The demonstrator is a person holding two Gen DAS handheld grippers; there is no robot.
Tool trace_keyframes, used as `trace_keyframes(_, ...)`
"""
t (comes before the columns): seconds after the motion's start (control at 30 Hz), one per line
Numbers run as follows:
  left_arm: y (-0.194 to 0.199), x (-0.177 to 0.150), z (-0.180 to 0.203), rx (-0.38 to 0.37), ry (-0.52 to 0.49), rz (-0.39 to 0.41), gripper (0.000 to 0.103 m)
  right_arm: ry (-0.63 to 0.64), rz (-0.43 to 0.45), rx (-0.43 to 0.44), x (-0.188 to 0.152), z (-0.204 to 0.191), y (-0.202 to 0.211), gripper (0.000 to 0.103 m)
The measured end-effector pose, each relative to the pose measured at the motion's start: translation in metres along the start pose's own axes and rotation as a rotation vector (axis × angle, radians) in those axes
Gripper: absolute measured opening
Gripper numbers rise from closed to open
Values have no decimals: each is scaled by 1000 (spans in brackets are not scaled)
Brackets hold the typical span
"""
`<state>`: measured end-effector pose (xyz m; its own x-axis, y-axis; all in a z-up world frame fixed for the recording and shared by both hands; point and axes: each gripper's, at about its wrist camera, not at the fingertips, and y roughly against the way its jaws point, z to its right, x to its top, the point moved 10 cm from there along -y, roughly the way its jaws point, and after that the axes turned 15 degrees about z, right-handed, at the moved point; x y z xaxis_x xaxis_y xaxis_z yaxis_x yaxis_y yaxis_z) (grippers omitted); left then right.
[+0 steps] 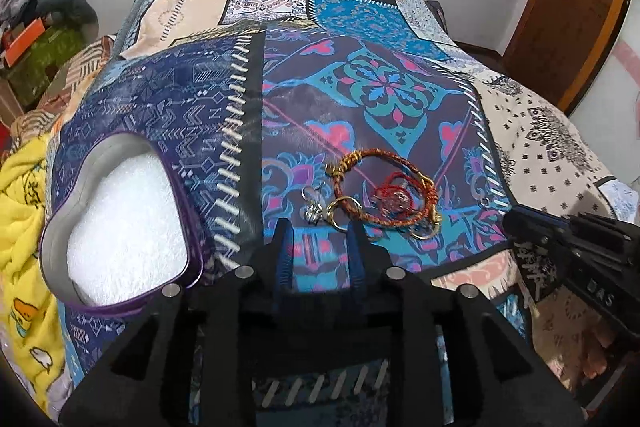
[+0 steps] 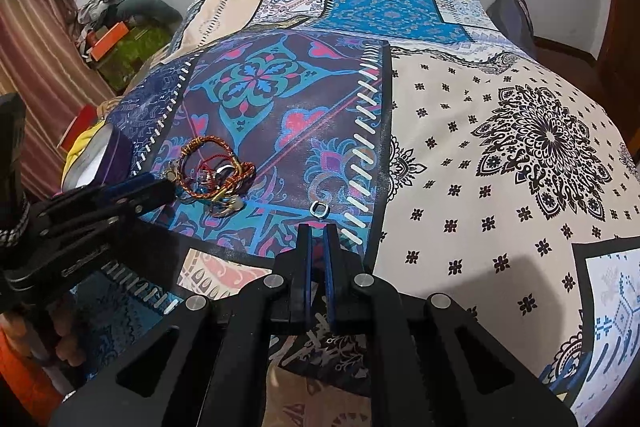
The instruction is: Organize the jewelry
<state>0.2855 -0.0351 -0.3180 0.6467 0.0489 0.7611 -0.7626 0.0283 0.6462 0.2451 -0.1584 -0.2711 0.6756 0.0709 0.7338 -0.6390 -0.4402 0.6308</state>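
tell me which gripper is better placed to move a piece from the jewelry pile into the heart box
Left. The left gripper sits right at the jewelry pile, with the heart box beside it. The right gripper is shut near a lone silver ring.

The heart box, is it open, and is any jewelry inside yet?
Open and empty. The heart box has no lid on, and only white padding shows inside. The jewelry lies on the bedspread beside it.

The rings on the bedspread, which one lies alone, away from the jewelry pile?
The small silver ring just ahead of the right gripper. It lies by itself on the bedspread, while the gold rings sit tangled with the braided bracelet.
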Motion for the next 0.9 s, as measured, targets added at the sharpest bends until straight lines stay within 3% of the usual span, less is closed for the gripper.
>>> trace_keyframes(0.2,-6,3,0,22,-20,15,25,-6,3,14,0,-1,-1,5)
trace_keyframes(0.3,-7,5,-4,9,7,13,14,-16,8,21,1,-1,0,5)
trace_keyframes(0.33,-6,5,-4,-4,20,13,5,-19,9,24,1,-1,1,5)
trace_keyframes(0.9,32,-10,-4,-38,-4,38,5,-22,28,31,7,-9,18,5)
